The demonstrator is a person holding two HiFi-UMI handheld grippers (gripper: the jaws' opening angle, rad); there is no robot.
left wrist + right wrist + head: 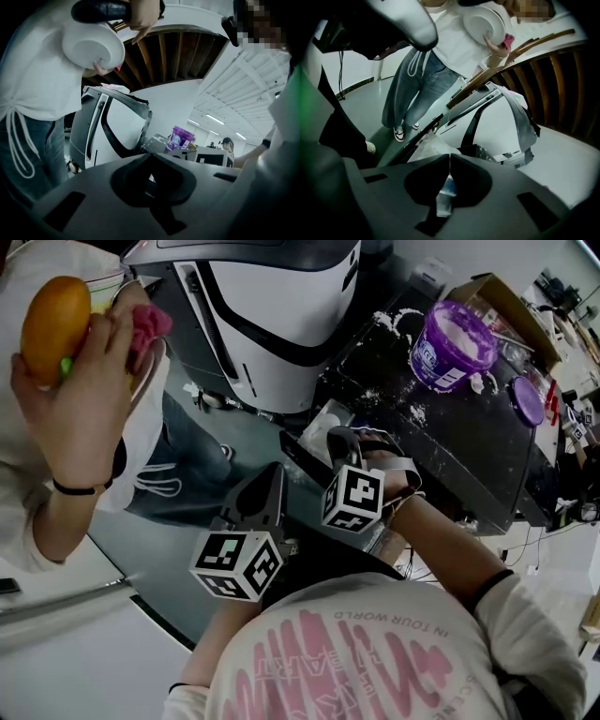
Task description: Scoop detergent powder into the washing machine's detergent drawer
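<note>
Tub, one; scoop, one; hand-held grippers, two.

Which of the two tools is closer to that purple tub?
Right. The right tool is by the black surface that bears the purple tub; the left tool is farther off, on the right tool's far side.

a grey floor lies under white walls, wooden slats and a ceiling with strip lights.
</note>
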